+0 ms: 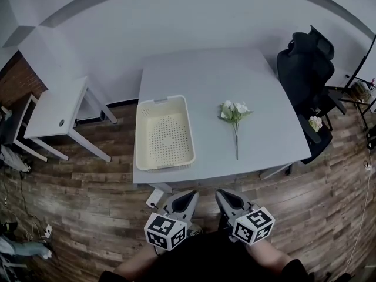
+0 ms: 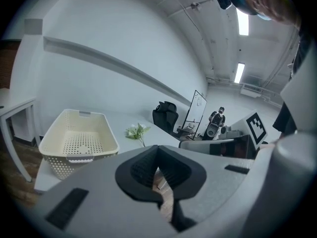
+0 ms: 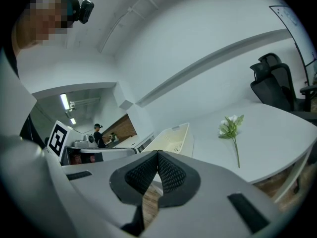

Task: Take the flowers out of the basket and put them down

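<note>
A cream perforated basket (image 1: 140, 135) stands empty on the left part of the pale grey table (image 1: 205, 75). To its right a sprig of white flowers (image 1: 235, 111) lies flat on the tabletop, stem toward me. Both grippers hang below the table's near edge, over the wooden floor. My left gripper (image 1: 189, 197) is shut with nothing in it, and so is my right gripper (image 1: 223, 196). The left gripper view has the basket (image 2: 64, 167) ahead on the left and the flowers (image 2: 137, 131) beyond shut jaws. The right gripper view has the flowers (image 3: 230, 128) right of the basket (image 3: 173, 138).
A black office chair (image 1: 308, 63) stands at the table's right side, with another small white bloom (image 1: 316, 123) on its seat. A small white side table (image 1: 56, 113) stands to the left. Wooden floor (image 1: 88, 204) lies between me and the table.
</note>
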Tool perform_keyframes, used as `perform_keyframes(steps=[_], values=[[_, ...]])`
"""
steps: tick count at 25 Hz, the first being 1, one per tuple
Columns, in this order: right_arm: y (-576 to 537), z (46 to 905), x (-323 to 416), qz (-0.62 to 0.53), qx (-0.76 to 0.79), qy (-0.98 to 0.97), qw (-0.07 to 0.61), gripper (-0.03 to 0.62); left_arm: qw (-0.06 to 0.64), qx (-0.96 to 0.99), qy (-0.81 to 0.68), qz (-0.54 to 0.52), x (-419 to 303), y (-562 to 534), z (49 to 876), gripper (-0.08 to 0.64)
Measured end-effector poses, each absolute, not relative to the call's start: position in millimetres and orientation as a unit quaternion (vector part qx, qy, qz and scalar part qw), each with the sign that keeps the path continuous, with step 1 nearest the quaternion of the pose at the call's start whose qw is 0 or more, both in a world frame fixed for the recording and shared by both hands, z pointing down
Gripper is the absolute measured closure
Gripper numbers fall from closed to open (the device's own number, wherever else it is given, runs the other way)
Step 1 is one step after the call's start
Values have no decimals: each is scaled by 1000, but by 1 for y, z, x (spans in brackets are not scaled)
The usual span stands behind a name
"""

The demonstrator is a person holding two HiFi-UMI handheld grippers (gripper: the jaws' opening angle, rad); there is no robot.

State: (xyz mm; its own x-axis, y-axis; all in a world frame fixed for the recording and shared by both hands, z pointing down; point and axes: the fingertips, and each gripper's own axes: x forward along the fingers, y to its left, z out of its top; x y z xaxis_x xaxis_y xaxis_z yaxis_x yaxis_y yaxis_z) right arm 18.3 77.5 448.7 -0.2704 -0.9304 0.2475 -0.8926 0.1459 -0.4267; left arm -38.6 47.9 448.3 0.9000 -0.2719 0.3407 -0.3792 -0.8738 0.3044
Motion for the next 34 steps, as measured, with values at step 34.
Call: perform_keyframes(steps=[34], values=[[79,449,5,-258,-587,766,36,569,175,958,-183,137,-53,53,441,554]])
